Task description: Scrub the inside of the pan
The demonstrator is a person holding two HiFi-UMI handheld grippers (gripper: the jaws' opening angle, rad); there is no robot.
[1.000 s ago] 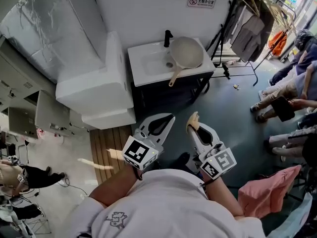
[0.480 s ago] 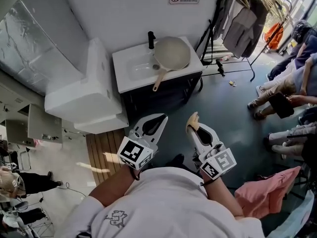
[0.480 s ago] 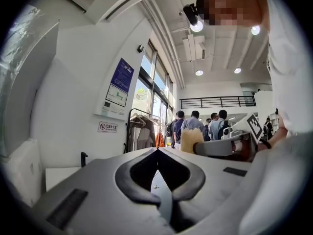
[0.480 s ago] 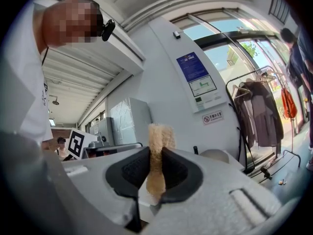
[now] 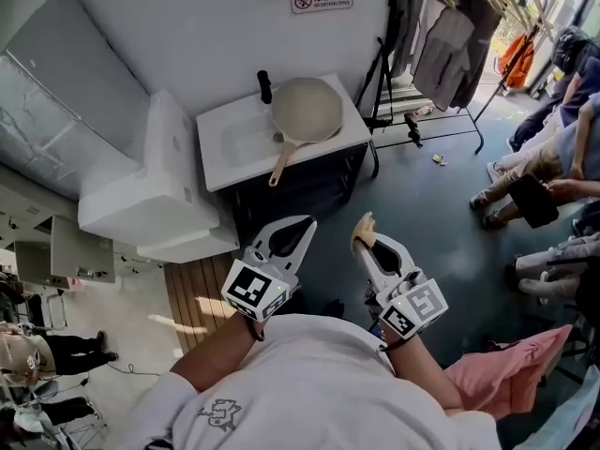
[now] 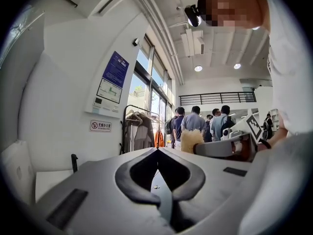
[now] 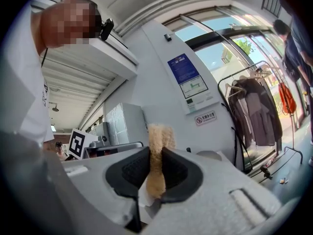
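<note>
Sign (image 5: 322,0) with no-smoking symbol on wall (image 5: 225,26) above cream pan (image 5: 306,111)

A white wall (image 5: 216,36) bearing a small sign (image 5: 322,0), grey-blue floor (image 5: 422,204), hanging coats (image 5: 441,43), and tall windows (image 6: 146,89).

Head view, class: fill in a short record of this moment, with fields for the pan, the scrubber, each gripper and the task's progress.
pan: cream, on the washstand, handle pointing toward the person
scrubber: tan, pinched in the right gripper
left gripper: shut, empty
right gripper: shut on the scrubber
progress: scrubbing not begun; both grippers well short of the pan
</note>
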